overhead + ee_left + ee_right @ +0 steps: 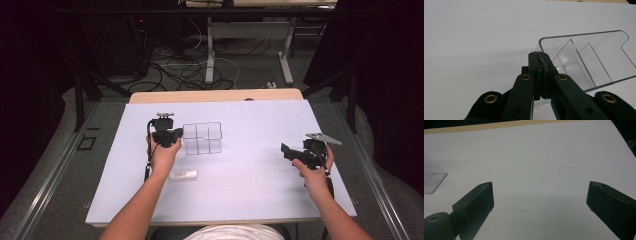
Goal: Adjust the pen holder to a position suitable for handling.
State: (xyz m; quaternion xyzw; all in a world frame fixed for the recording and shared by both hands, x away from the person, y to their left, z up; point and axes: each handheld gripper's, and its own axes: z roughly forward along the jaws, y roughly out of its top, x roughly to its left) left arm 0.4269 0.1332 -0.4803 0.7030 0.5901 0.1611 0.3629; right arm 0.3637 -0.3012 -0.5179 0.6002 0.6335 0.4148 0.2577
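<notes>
A white tabletop (240,195) carries a clear plastic organizer (202,138) with divided compartments, left of centre. The left gripper (539,55) has its fingers pressed together on the organizer's near wall — while the right gripper (540,195) hovers well apart at the right, fingers spread wide and empty. A small white flat object (183,174) lies near the left forearm.

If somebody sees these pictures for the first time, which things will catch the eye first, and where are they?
The clear plastic organizer with inner compartments stands out on the white table, left of centre. The left gripper is beside its left wall, jaws pressed together; whether they pinch the wall I cannot tell. The right gripper is held far to the right with its jaws wide apart, and a small white flat object lies near the left forearm.
</notes>
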